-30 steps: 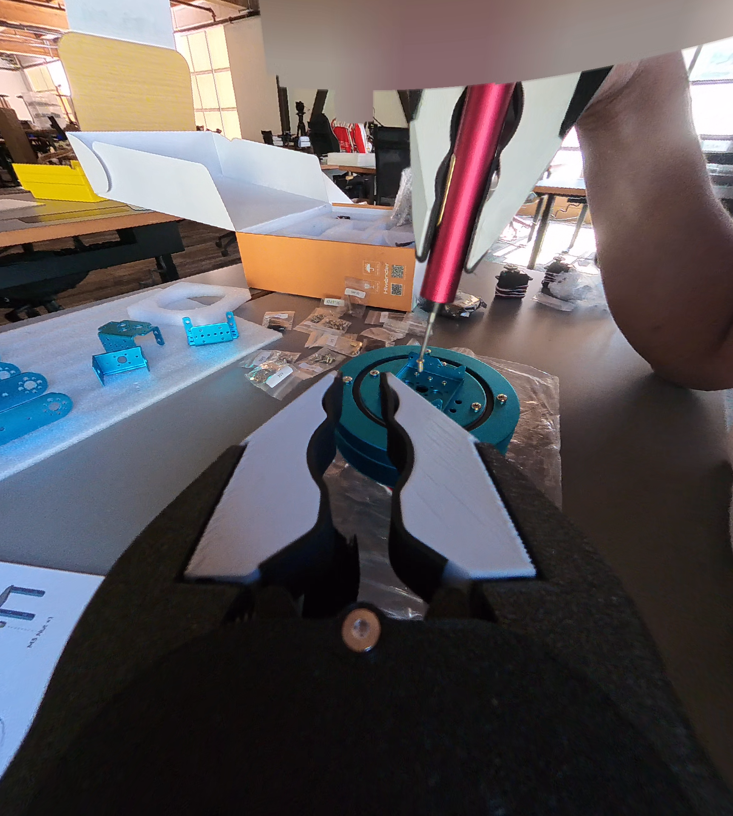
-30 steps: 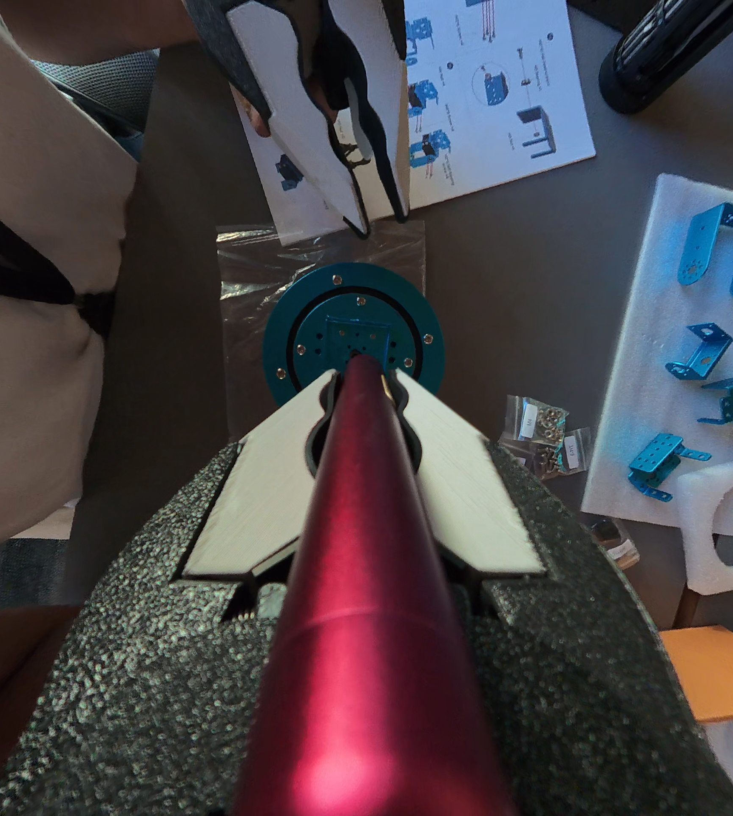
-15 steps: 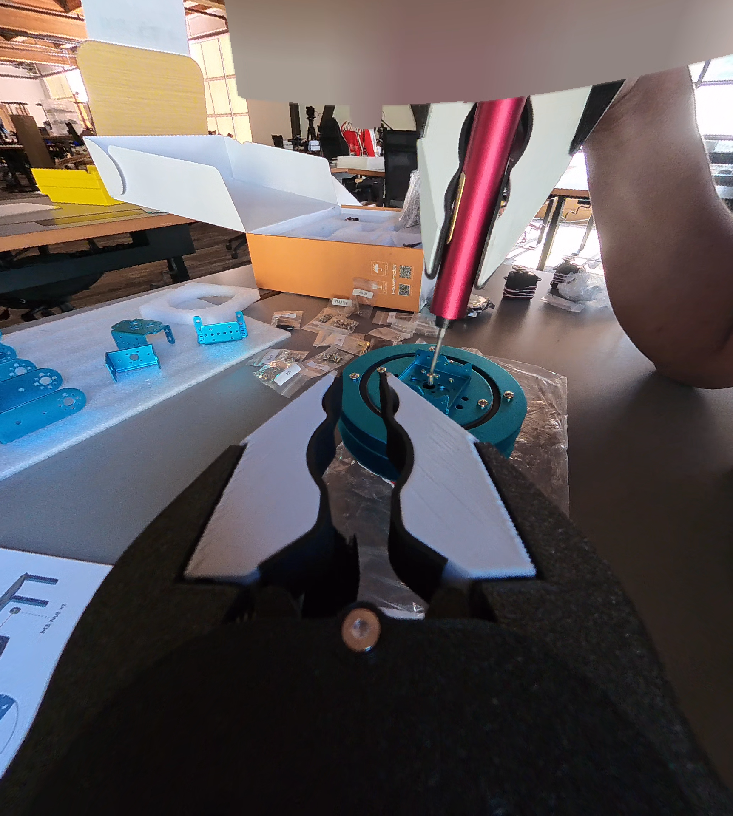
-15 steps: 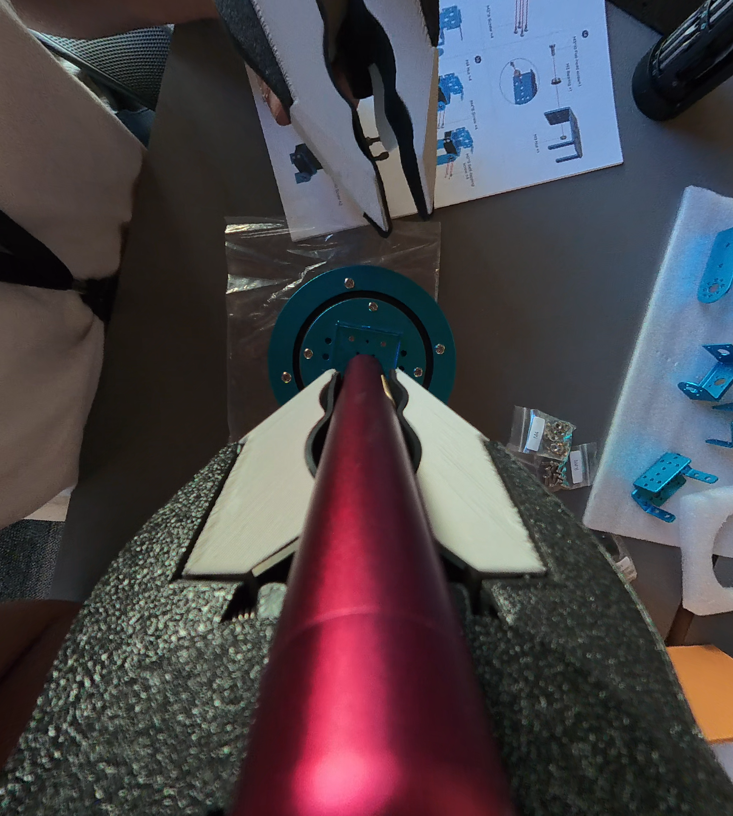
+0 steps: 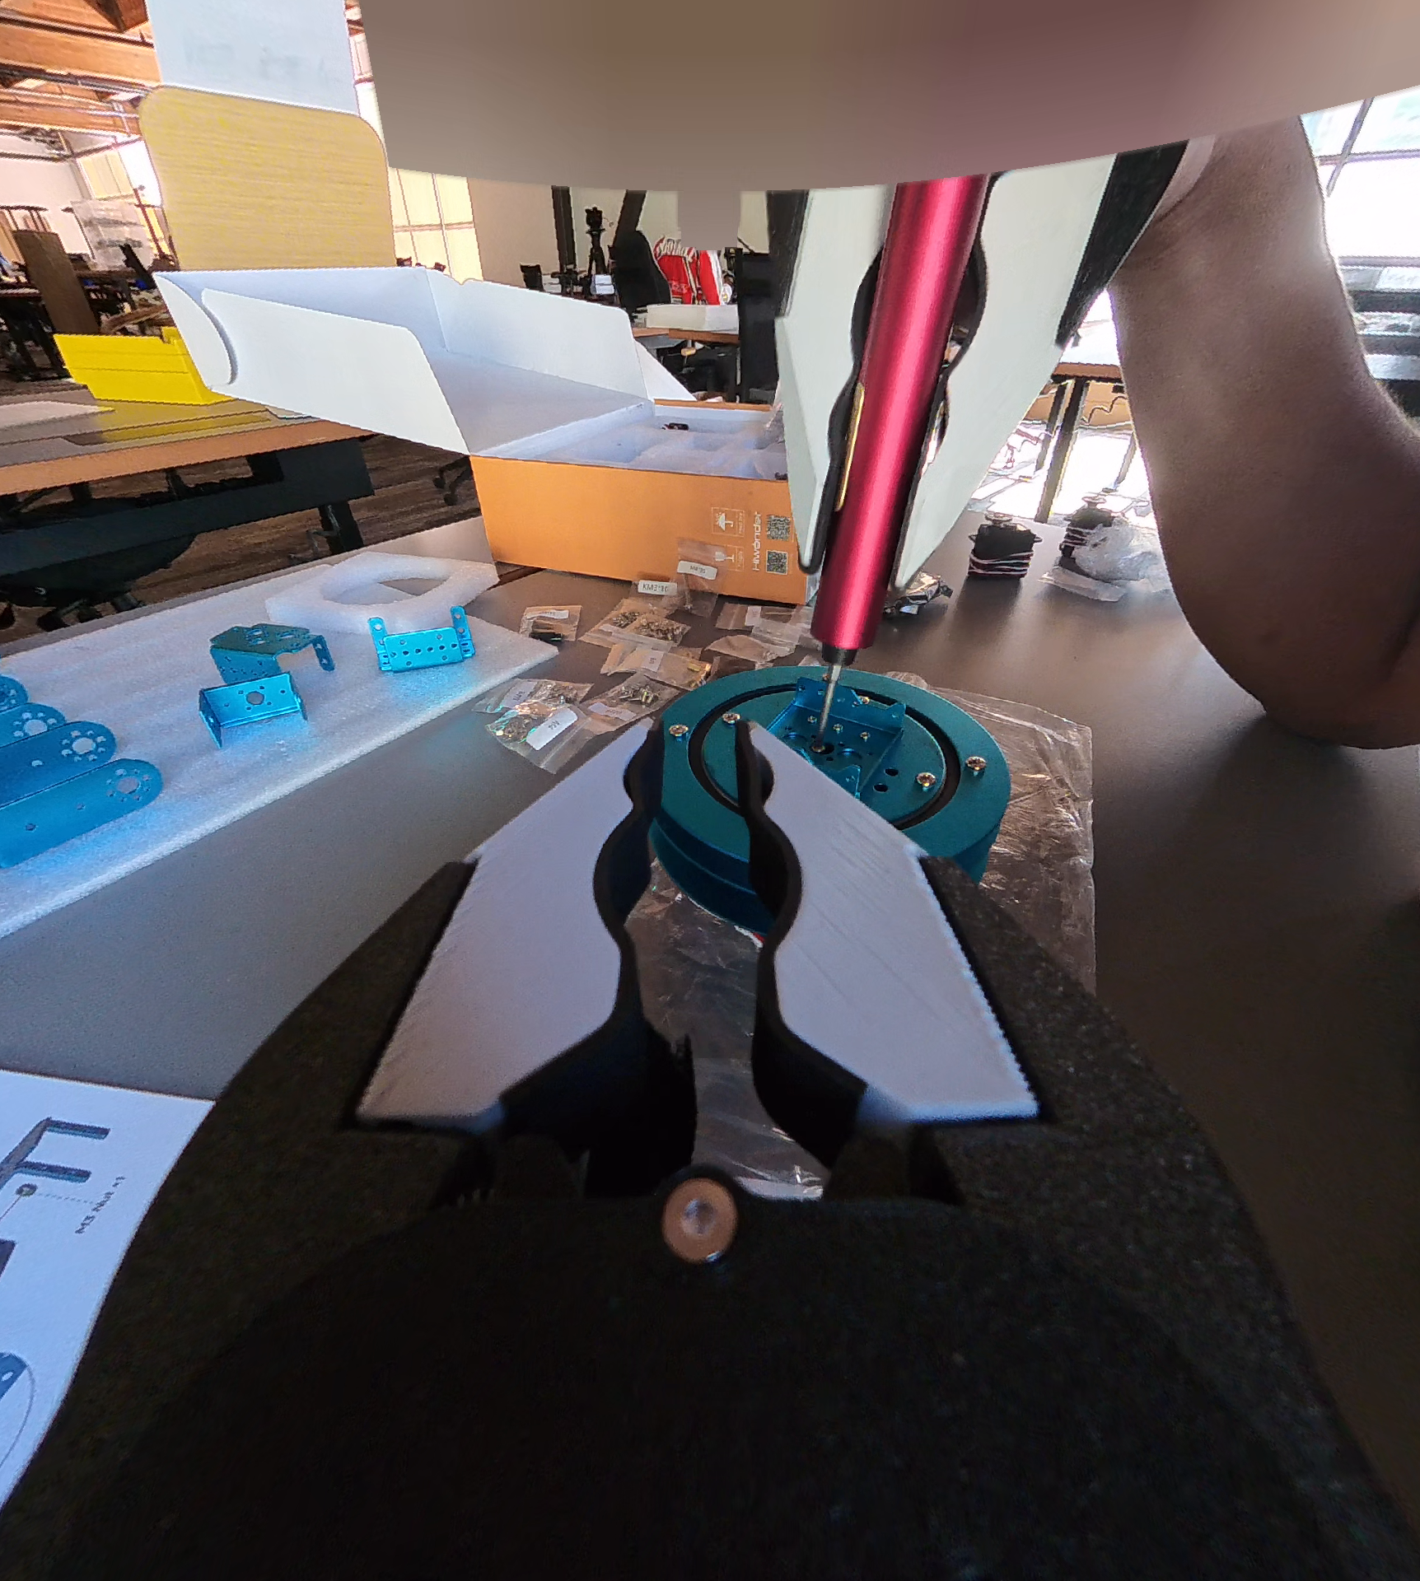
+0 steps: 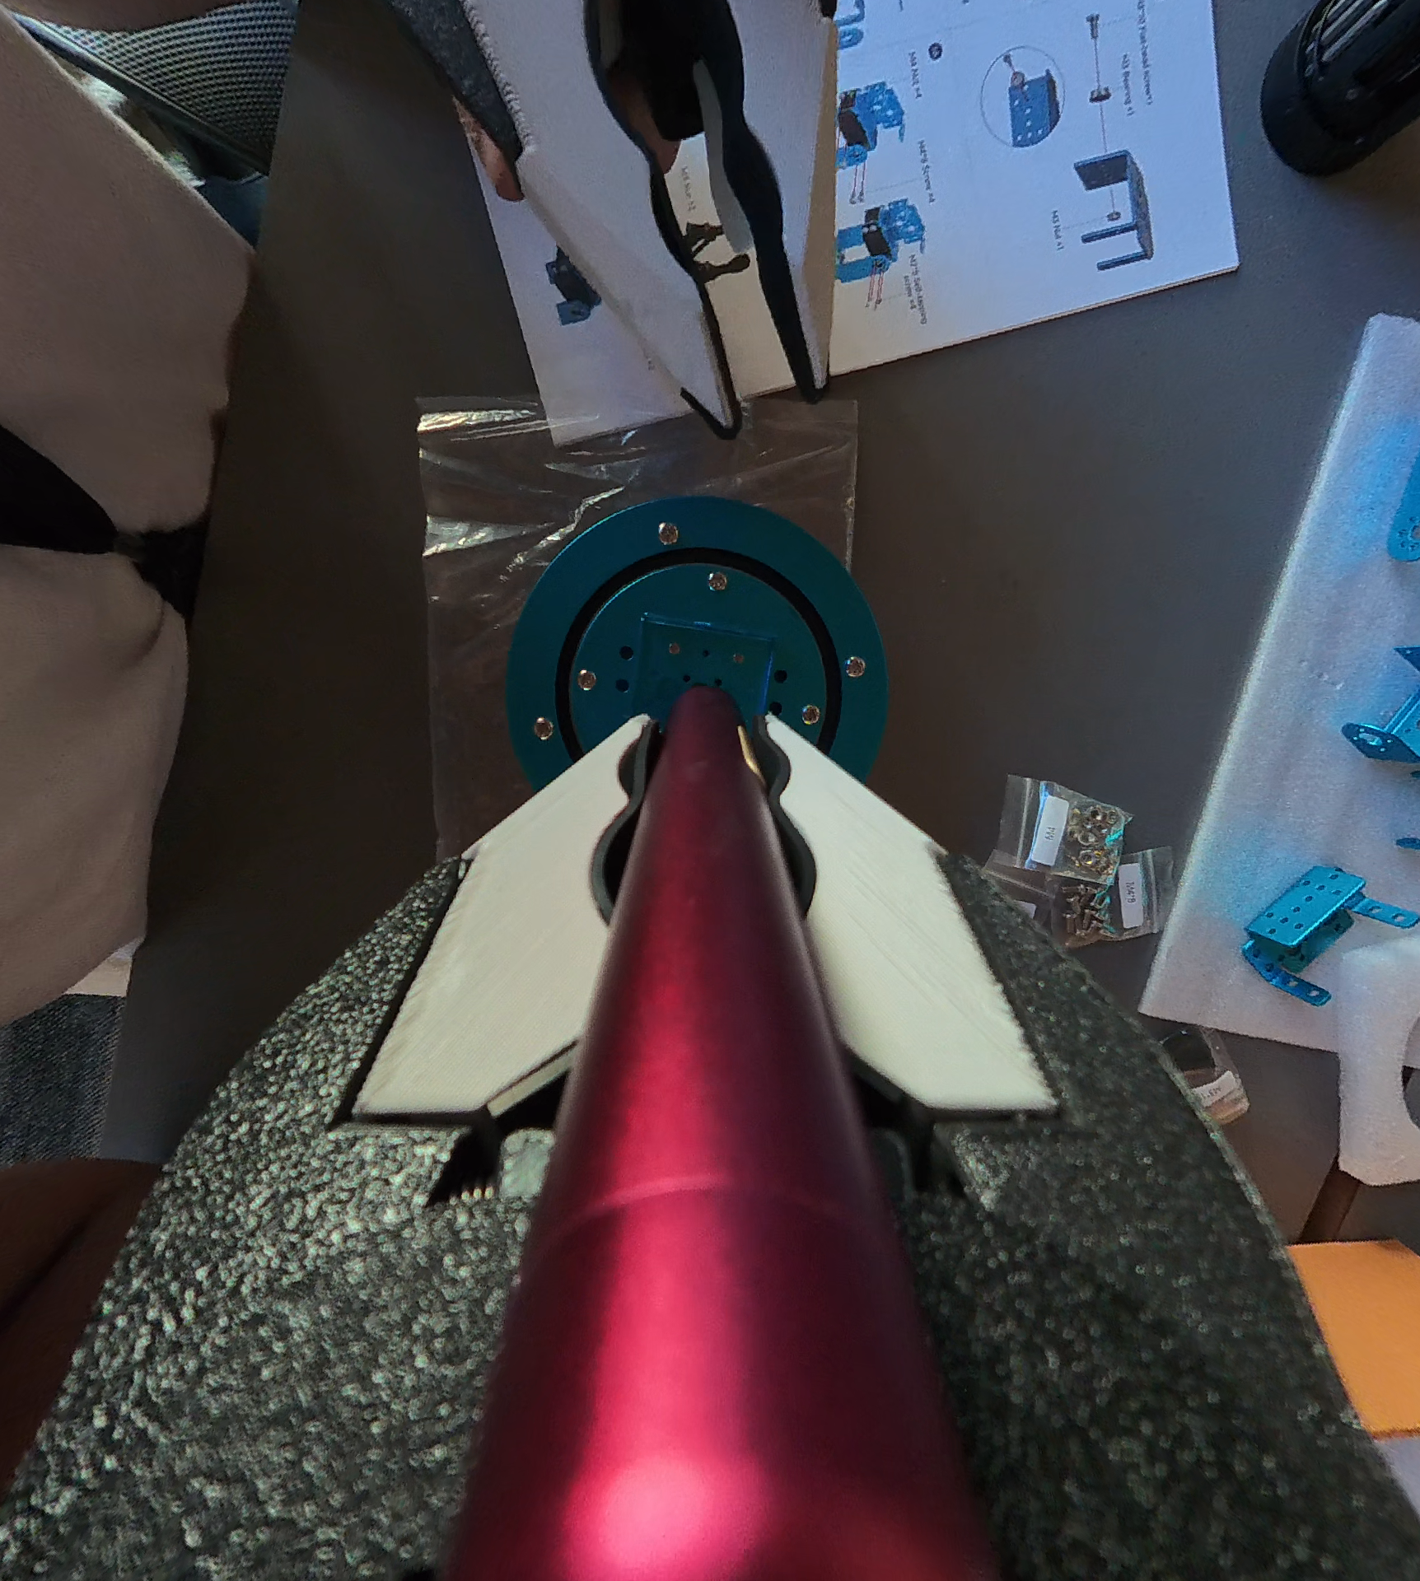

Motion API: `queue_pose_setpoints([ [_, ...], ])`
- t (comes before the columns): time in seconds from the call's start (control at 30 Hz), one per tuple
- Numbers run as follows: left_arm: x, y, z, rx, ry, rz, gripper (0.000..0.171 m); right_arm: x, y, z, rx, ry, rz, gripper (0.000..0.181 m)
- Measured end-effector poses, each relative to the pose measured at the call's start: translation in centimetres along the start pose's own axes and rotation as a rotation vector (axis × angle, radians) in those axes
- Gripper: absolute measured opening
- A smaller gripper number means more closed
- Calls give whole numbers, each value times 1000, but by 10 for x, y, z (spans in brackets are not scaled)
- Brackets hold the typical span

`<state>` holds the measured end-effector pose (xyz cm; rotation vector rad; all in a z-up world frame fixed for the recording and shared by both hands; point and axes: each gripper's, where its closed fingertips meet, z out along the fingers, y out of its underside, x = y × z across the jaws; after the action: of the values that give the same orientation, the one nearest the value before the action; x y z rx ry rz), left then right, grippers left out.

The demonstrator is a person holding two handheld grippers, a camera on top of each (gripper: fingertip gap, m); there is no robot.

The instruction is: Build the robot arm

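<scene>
Right gripper clamped on a smooth anodised-red electric screwdriver, held near-vertical, probably so the thin bit drops square onto a screw in the little blue U-bracket. Bracket sat dead centre on the round teal turntable base, itself resting on a crinkly clear plastic bag. Left gripper hovering just beside the base rim, jaws slightly parted, gripping nothing. Spare brackets parked on white foam.

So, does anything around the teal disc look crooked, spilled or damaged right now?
Nothing stands out. The teal disc sits flat on its clear plastic bag, the red screwdriver in the right gripper meets the blue bracket on it, and the left gripper is empty beside the disc.
</scene>
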<state>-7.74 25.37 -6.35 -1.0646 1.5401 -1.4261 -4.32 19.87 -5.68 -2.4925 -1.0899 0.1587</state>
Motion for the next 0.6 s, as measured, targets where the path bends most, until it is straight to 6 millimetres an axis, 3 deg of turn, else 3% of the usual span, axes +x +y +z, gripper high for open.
queue_pose_setpoints([
  [0.6,3,-1,0,4,11,-2,16,-3,0,6,-22,-11,-2,21],
])
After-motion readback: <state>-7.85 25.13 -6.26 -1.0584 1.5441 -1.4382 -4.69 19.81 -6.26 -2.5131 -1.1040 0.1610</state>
